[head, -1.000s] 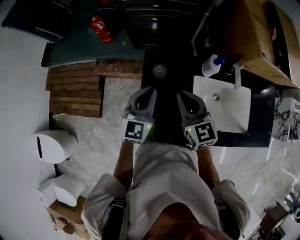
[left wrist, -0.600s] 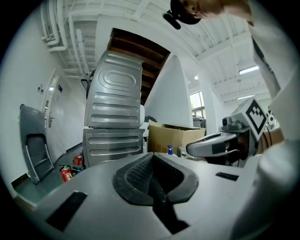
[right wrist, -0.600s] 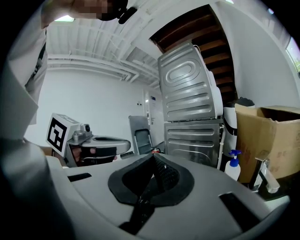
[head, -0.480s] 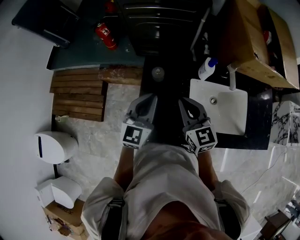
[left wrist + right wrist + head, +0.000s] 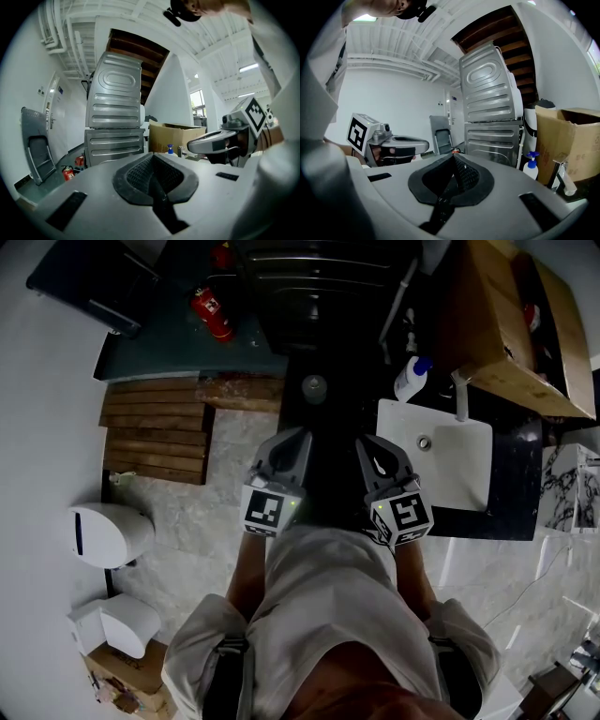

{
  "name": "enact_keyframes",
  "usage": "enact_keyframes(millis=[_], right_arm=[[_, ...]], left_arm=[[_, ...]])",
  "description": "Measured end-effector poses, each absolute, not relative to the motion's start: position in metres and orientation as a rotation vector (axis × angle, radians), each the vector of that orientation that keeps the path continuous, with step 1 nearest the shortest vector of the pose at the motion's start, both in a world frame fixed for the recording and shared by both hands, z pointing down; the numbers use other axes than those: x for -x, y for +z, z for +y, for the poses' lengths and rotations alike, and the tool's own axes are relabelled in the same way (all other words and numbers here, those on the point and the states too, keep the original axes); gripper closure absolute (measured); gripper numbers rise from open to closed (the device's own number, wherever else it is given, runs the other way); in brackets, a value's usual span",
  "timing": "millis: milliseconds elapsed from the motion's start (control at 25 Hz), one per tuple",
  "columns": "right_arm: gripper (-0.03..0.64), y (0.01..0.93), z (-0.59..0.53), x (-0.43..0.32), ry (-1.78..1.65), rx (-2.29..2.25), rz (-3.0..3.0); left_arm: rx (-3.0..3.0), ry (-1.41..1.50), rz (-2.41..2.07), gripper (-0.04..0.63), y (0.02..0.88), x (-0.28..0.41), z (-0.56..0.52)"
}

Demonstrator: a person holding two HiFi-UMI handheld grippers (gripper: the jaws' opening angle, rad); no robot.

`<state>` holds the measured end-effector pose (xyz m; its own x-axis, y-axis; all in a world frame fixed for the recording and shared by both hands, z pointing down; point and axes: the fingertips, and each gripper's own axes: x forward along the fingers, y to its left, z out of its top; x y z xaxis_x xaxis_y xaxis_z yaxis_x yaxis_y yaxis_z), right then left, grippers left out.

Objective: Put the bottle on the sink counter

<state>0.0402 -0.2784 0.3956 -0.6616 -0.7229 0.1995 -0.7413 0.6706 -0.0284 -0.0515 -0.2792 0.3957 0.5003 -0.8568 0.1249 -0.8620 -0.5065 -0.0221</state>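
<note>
A white bottle with a blue pump top [image 5: 411, 381] stands upright on the dark counter at the far left corner of the white sink [image 5: 466, 479]. It also shows small in the left gripper view as the bottle [image 5: 170, 150] and in the right gripper view as the bottle [image 5: 530, 167]. My left gripper [image 5: 298, 435] and right gripper [image 5: 367, 442] are held side by side in front of my body, well short of the bottle. Both point nearly level. Each has its jaws shut with nothing between them: left gripper [image 5: 152, 157], right gripper [image 5: 453, 158].
A faucet [image 5: 459, 395] rises behind the sink, beside a large cardboard box [image 5: 511, 324]. Two stacked metal machines [image 5: 115, 122] stand straight ahead. A red fire extinguisher [image 5: 211, 310] lies at far left, a wooden pallet [image 5: 155, 427] and a white toilet [image 5: 108, 532] to my left.
Both grippers edged forward together, still shut and side by side. Over the last half second they barely moved. The bottle stays where it was.
</note>
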Motion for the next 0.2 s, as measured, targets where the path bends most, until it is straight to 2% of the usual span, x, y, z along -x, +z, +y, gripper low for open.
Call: enact_keyframes(millis=[200], right_arm=[[0.62, 0.3965, -0.2757, -0.0407, 0.16, -1.195, -2.713]], left_arm=[[-2.681, 0.196, -1.533, 0.594, 0.3968, 0.049, -0.2765]])
